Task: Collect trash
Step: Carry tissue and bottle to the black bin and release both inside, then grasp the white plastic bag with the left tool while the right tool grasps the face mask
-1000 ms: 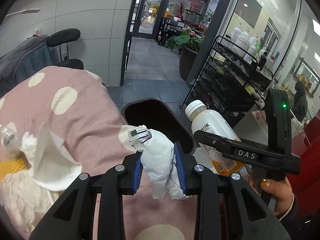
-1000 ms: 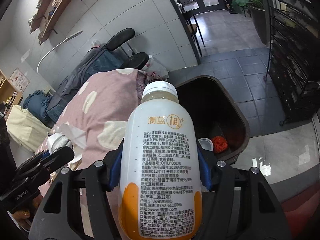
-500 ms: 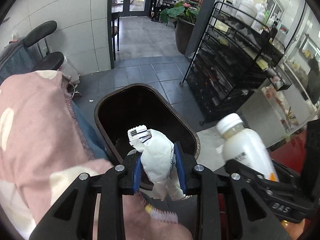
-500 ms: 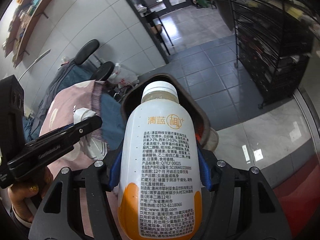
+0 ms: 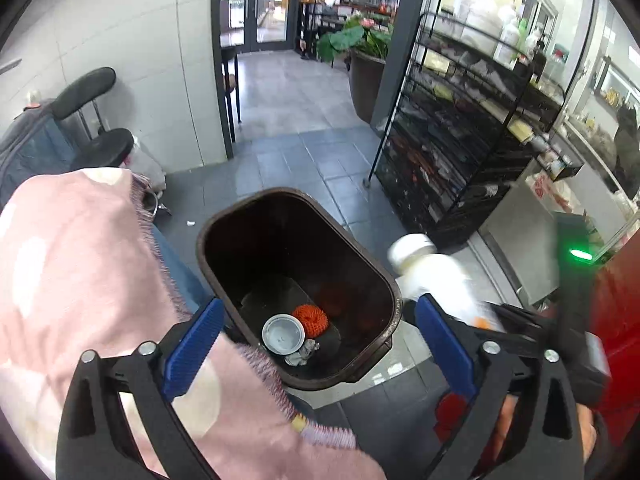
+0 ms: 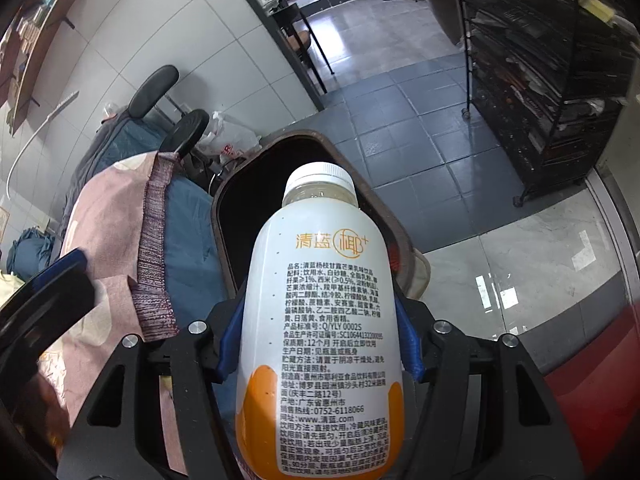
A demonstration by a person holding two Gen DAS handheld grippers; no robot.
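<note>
The bottle [image 6: 320,320] is the trash we hold now, gripped at its body between the blue pads of our right gripper [image 6: 318,336], with its cap pointing toward the bin [image 5: 248,216] on the floor. Our left gripper [image 5: 316,344] hangs wide apart and empty above the bin mouth. Inside we see a lid [image 5: 283,334], an orange ball [image 5: 310,319] and a crumpled wrapper [image 5: 303,356]. We judge the bottle must go in next.
</note>
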